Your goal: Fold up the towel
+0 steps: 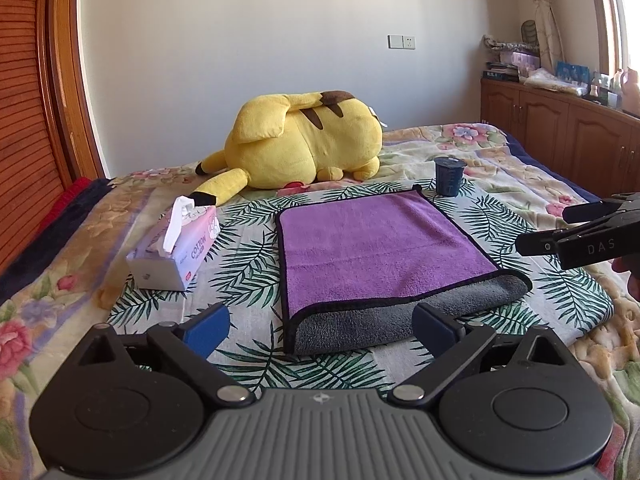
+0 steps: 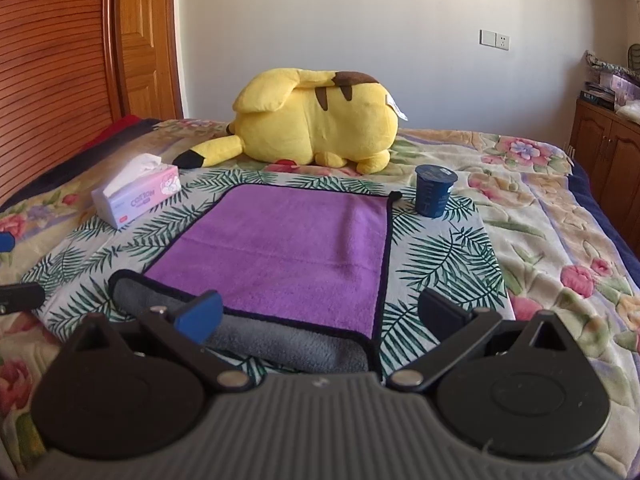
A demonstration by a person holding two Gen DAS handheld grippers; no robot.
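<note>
A purple towel [image 1: 372, 248] with black trim lies flat on the bed, its near edge turned over so the grey underside [image 1: 400, 320] shows. It also shows in the right wrist view [image 2: 288, 248]. My left gripper [image 1: 322, 326] is open and empty, just short of the towel's near edge. My right gripper [image 2: 320, 312] is open and empty, over the towel's near right corner. Its fingers [image 1: 576, 240] reach in from the right in the left wrist view.
A yellow plush toy [image 1: 304, 144] lies behind the towel. A tissue box [image 1: 176, 248] stands to the left. A dark blue cup [image 1: 450, 176] stands at the towel's far right corner. A leaf-print cloth [image 2: 448, 256] covers the floral bedspread. Wooden cabinets [image 1: 560, 136] stand at the right.
</note>
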